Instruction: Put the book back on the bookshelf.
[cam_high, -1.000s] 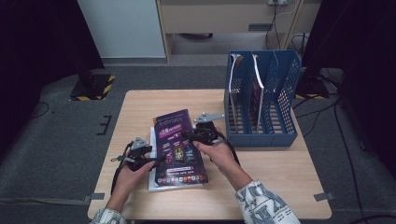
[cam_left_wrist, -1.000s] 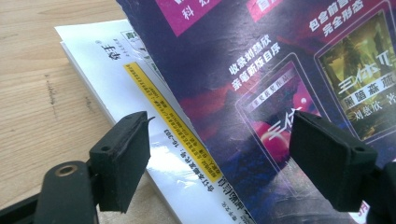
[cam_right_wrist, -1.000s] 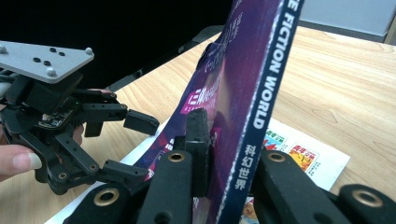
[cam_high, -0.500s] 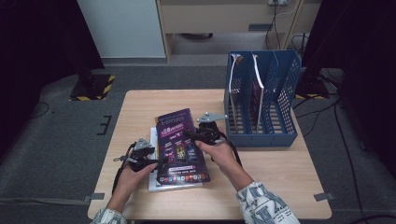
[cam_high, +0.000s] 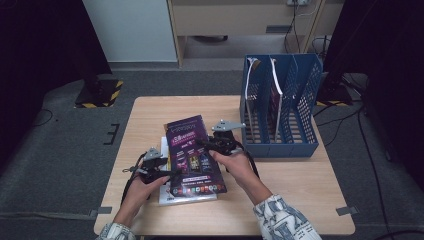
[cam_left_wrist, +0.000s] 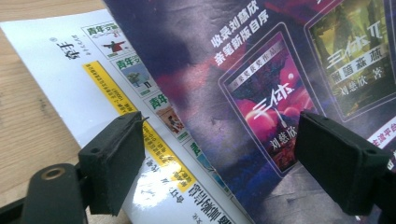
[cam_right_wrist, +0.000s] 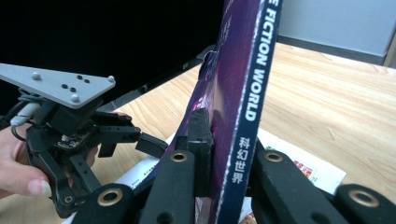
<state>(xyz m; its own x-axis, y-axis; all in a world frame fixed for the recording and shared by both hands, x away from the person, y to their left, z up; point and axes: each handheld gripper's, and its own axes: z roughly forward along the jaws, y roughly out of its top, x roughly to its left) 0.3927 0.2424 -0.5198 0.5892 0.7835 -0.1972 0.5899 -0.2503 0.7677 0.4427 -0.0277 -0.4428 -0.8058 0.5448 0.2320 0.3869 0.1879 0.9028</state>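
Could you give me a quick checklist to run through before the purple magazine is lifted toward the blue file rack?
1. Right hand-held gripper shut on the purple magazine at its spine edge: ok.
2. Left hand-held gripper let go: ok; its jaws have just been opening, pads apart over the cover and the white magazine, pressing on neither.
3. White magazine lying flat on the table, not caught up with the purple one: ok.
4. Free slot in the blue file rack: ok; the right-hand compartment looks empty.
5. Left hand-held gripper out of the lifting path: not ok, it sits close beside the magazine.
6. Grip firm enough to carry it: cannot tell.
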